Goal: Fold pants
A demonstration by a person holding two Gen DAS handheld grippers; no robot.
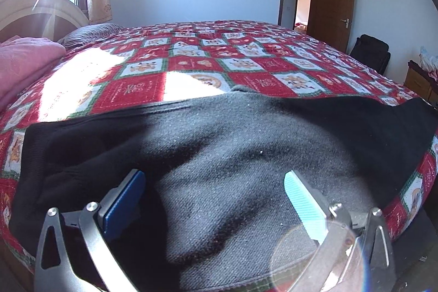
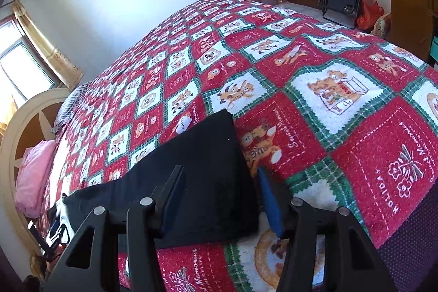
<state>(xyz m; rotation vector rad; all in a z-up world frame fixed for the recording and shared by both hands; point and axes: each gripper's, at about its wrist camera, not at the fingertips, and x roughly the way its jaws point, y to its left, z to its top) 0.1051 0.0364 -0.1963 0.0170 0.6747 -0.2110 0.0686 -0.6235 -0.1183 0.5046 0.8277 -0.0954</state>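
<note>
L gripper (image 1: pixel 216 179) is hovering w/ jaws wide apart, nothing pinched, right over the black pants (image 1: pixel 232 155), grey fleece lining showing under it. R gripper (image 2: pixel 221 182) is sitting about half open, nothing clamped; one finger over the pant leg end, the other over the red checked quilt (image 2: pixel 342 100). Pants are lying flat along the near edge of the bed. Pink blanket (image 2: pixel 35 177) is resting by the headboard (image 2: pixel 16 133), well apart from pants.
</note>
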